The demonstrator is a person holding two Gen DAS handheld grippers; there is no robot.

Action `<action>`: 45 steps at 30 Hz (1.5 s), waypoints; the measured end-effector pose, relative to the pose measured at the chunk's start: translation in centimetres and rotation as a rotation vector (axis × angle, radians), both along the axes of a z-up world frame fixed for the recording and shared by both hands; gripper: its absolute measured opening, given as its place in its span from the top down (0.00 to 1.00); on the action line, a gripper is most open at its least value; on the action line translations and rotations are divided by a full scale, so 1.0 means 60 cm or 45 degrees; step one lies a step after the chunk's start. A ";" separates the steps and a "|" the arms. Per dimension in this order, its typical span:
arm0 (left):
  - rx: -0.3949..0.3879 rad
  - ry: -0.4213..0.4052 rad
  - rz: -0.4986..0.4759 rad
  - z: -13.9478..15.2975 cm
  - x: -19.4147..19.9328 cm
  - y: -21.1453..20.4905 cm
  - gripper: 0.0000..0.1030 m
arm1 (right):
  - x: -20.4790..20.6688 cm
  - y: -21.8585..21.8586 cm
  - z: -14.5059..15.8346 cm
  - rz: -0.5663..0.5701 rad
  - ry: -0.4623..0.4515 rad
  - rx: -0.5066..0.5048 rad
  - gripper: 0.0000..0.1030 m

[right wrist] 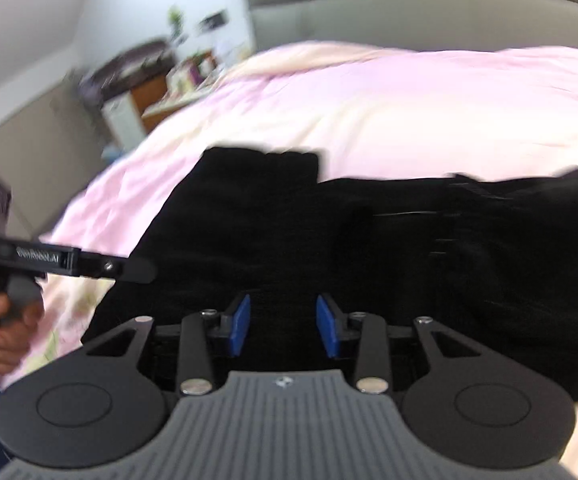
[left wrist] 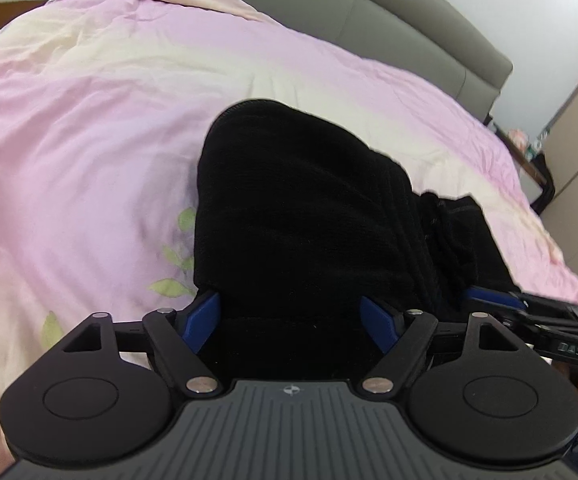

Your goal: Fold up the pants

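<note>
With your left gripper (left wrist: pixel 291 322) wide open and your right gripper (right wrist: pixel 283 326) half-open, both empty over the pants (left wrist: pixel 301 216), pinch the near edge squarely before folding.

Black gripper (right wrist: pixel 283 326) frames, blue pads (right wrist: pixel 240 324), ribbed grey housing

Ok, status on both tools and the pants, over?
Left tool open over black fabric pants. Right tool open, nothing pinched. Pants bunched on pink quilt. Nothing in the way.
</note>
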State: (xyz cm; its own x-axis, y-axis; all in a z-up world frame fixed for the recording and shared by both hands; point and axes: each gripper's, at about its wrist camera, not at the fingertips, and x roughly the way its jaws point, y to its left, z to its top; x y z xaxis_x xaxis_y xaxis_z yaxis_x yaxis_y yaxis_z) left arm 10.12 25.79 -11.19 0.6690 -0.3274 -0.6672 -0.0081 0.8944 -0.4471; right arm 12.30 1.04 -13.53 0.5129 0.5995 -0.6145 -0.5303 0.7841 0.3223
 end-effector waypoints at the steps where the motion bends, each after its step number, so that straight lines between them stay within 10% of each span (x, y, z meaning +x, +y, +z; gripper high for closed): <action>1: -0.021 -0.020 0.025 0.004 -0.003 0.006 0.17 | -0.005 -0.027 0.005 -0.029 -0.005 -0.005 0.65; 9: 0.141 -0.311 0.091 0.071 -0.034 -0.023 0.13 | -0.037 -0.176 0.030 -0.183 -0.167 -0.275 0.42; 12: 0.009 -0.346 -0.002 0.096 -0.026 -0.058 0.07 | -0.046 -0.163 0.018 -0.093 -0.291 -0.412 0.37; 17: -0.083 -0.079 -0.130 0.084 0.067 -0.165 0.05 | -0.053 -0.098 -0.038 0.161 -0.555 -0.717 0.37; 27: -0.195 0.209 -0.083 0.017 0.254 -0.318 0.10 | -0.006 -0.093 -0.093 0.154 -0.613 -0.674 0.41; 38: -0.283 0.354 0.088 -0.065 0.297 -0.367 0.12 | 0.010 -0.090 -0.124 0.160 -0.683 -0.752 0.49; 42: -0.235 0.348 0.038 -0.057 0.298 -0.362 0.61 | 0.011 -0.075 -0.127 0.190 -0.700 -0.775 0.67; 45: -0.105 0.263 -0.025 -0.032 0.280 -0.368 0.73 | 0.014 -0.085 -0.118 0.163 -0.704 -0.741 0.76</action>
